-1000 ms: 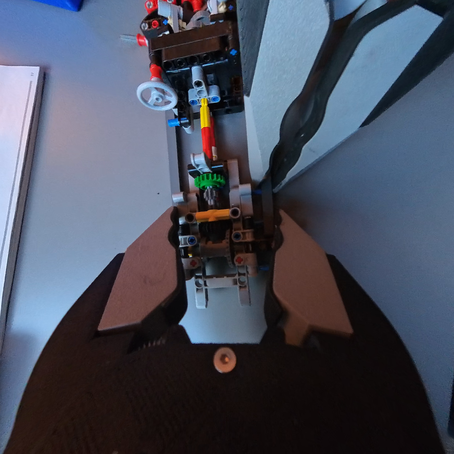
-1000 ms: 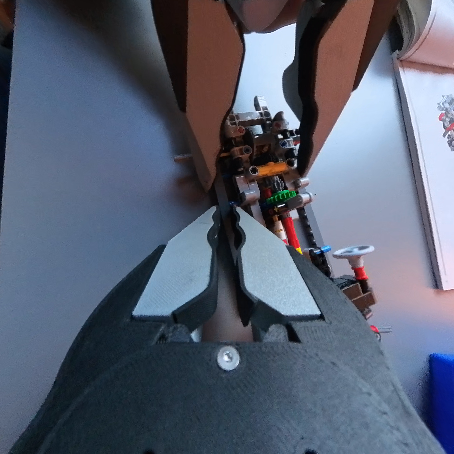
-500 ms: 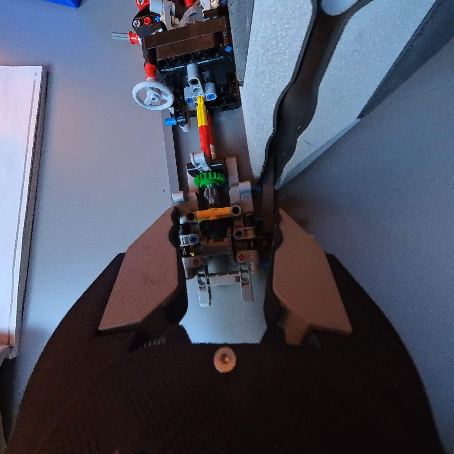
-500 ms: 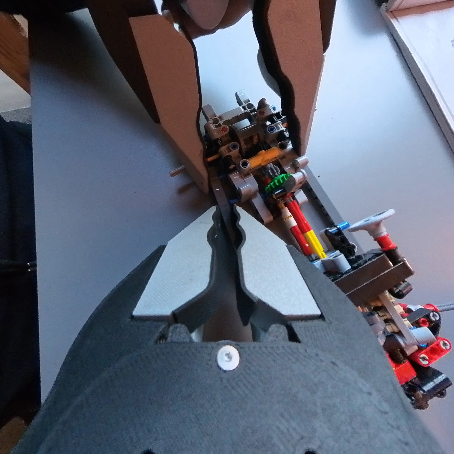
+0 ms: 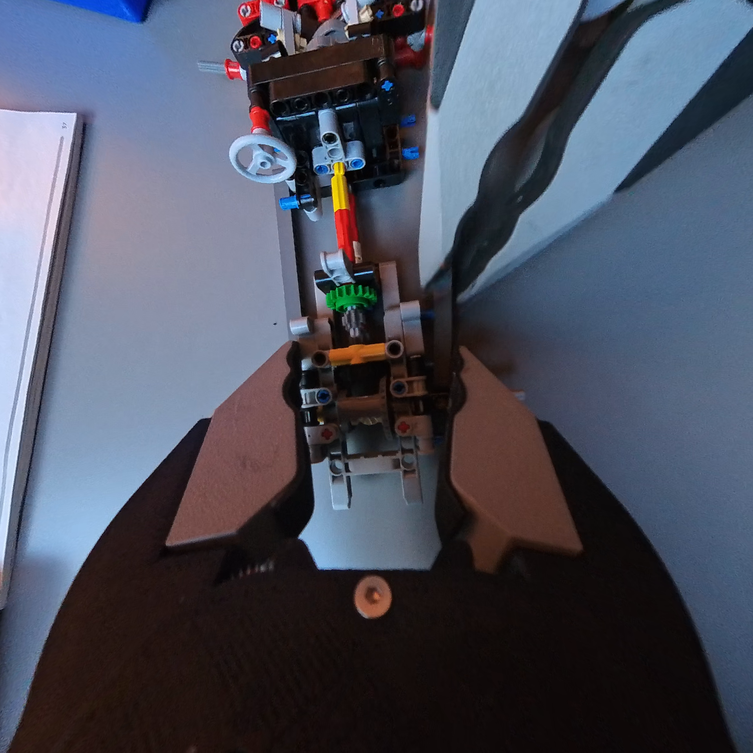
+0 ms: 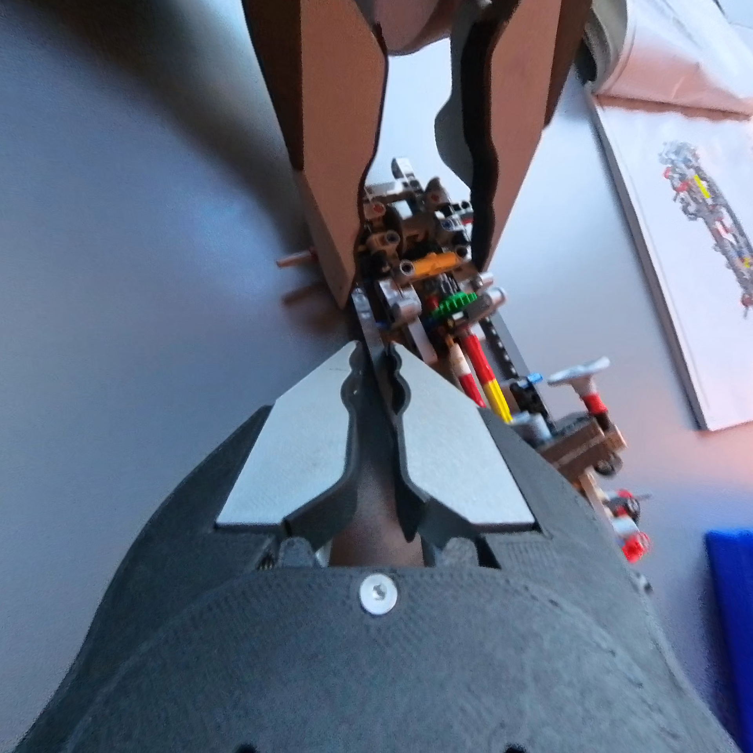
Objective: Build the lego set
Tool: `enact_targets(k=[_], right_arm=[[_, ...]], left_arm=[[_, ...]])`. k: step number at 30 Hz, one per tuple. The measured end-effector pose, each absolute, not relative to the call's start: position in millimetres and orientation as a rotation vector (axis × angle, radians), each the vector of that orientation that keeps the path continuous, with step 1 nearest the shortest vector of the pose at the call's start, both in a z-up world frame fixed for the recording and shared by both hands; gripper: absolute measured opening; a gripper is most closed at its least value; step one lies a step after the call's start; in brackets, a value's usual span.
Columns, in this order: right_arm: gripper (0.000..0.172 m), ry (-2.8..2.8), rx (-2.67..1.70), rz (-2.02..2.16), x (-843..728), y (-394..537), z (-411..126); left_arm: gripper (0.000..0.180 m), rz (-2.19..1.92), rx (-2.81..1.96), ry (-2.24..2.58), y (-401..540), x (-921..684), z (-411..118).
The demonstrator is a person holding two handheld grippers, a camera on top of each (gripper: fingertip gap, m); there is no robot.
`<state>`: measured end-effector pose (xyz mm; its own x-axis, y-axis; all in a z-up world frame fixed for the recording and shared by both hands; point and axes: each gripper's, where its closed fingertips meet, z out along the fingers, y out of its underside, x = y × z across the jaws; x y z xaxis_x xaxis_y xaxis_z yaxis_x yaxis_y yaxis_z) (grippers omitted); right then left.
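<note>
Booklet (image 5: 32, 285): white, flat on the grey surface (image 5: 142, 285) at far left of the left wrist view; in the right wrist view it lies at far right, with a printed picture of a model.
Blue item (image 5: 106, 6): only a corner shows at the top edge, apart from the model.
Model (image 5: 350, 203): long brick-built chassis lying lengthways on the surface, with a grey steering wheel (image 5: 263, 159), a red and yellow shaft (image 5: 344, 220), a green gear (image 5: 350, 297) and an orange connector (image 5: 358, 353).
Left gripper (image 5: 373, 379): wide; its brown fingers (image 5: 252, 440) flank the model's near end, dark pads right against both sides, so it seems to clamp that end.
Side beam (image 6: 373, 338): thin dark grey strip along the model's edge.
Right gripper (image 6: 374, 358): narrow; grey fingers (image 6: 440, 444) closed on the side beam just beyond the left gripper's fingertips.
Progress: the model is partly built; gear end and cab end are joined by the shaft, no wheels or body panels show. Which piece is being fitted cannot be told.
</note>
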<state>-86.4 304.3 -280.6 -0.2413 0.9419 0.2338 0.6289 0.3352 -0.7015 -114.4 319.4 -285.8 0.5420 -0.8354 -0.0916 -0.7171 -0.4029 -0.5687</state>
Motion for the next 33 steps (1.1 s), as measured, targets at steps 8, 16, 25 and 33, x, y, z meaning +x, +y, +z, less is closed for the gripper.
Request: enact_targets(k=[8,16,25,33], right_arm=[[0.047,-1.752,-1.489,0.512,-20,357,-258],[0.091,-1.883,-1.436,0.347,-29,381,-274],[0.098,-2.016,-1.451,0.499,-39,388,-281],[0.081,-2.211,-1.349,0.556,-43,380,-284]], left_arm=[[0.072,-0.244,-2.212,1.28,319,-115,-286],[0.072,-0.243,-2.206,1.278,319,-115,-286],[0.072,-0.25,-2.197,1.274,319,-113,-286],[0.072,-0.274,-2.192,1.26,320,-112,-285]])
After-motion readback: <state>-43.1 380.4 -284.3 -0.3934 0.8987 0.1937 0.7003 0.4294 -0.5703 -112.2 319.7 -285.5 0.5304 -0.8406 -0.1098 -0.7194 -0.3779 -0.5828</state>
